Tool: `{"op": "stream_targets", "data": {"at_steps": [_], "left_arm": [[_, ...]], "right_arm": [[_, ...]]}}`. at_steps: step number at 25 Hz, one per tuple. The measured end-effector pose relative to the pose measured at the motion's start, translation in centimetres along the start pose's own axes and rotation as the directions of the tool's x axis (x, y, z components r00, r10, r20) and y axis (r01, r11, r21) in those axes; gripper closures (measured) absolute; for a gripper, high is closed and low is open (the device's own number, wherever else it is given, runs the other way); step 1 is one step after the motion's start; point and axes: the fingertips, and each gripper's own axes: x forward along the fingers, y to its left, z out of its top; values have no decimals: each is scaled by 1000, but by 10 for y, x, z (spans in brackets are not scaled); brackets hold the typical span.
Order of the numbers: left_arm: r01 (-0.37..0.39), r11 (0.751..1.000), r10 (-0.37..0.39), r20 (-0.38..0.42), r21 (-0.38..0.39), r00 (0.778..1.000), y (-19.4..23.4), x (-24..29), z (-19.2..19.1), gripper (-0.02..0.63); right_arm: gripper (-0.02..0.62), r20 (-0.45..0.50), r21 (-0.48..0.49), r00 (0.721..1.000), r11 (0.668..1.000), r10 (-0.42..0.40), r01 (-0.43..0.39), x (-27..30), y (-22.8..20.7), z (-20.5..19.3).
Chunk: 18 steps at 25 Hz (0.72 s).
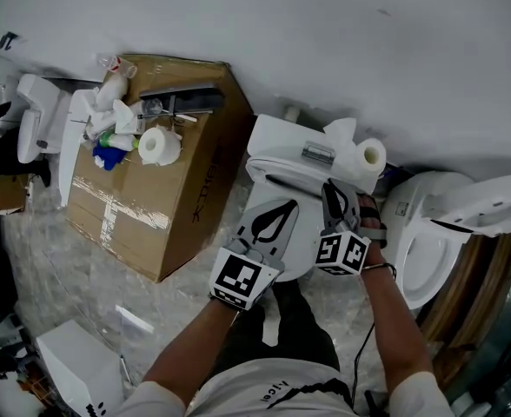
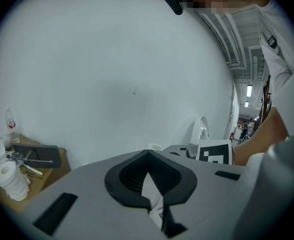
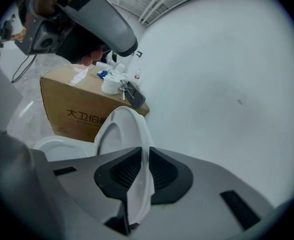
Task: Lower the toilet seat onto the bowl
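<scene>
- White wall [image 1: 325, 24] closes the scene at 12 o'clock in the head view, and a pale floor [image 1: 47, 268] lies below it. The toilet [image 1: 277, 146] under inspection stands at centre against that wall.
- A paper roll [image 1: 370, 156] sits on the tank at the toilet's 2 o'clock. A cardboard box [image 1: 177, 198] carrying bottles and another roll stands at its 9 o'clock. A second toilet [image 1: 429, 241] stands at its 3 o'clock.
- Right gripper [image 3: 146, 151]: the jaws are clamped on the rim of the toilet seat [image 3: 122, 124], with the white edge pinched between the ribbed pads.
- Seat position: in the right gripper view it stands tilted up on edge. The bowl [image 3: 57, 146] is visible apart from it at 9 o'clock, so the seat is not resting on the bowl.
- Left gripper [image 2: 147, 154]: the jaws are together at the tips. A sliver of white shows through the slit behind them, but nothing appears to be gripped. It hangs near the toilet and takes no evident share of the load.
- Assessment: the grip is secured and the seat is off vertical, so the task is judged part done.
- Outstanding: bring the seat down until it lies flat on the bowl rim, then release it. A controlled descent is advised, since a freed seat could slam.
</scene>
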Motion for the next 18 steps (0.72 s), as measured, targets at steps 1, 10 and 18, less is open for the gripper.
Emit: {"op": "stream_targets", "data": {"at_steps": [1, 10, 18], "left_arm": [[-1, 1000, 1, -1, -2, 1000, 1, 0, -1, 597], [-14, 1000, 14, 1, -3, 1000, 4, -16, -3, 597], [-13, 1000, 13, 1, -10, 1000, 3, -46, -15, 597]], "right_arm": [[543, -6, -26, 1000, 1000, -13, 13, 0, 1, 0], [549, -25, -21, 999, 1000, 21, -21, -12, 15, 3], [546, -33, 173, 964, 951, 265, -256, -39, 59, 7]]}}
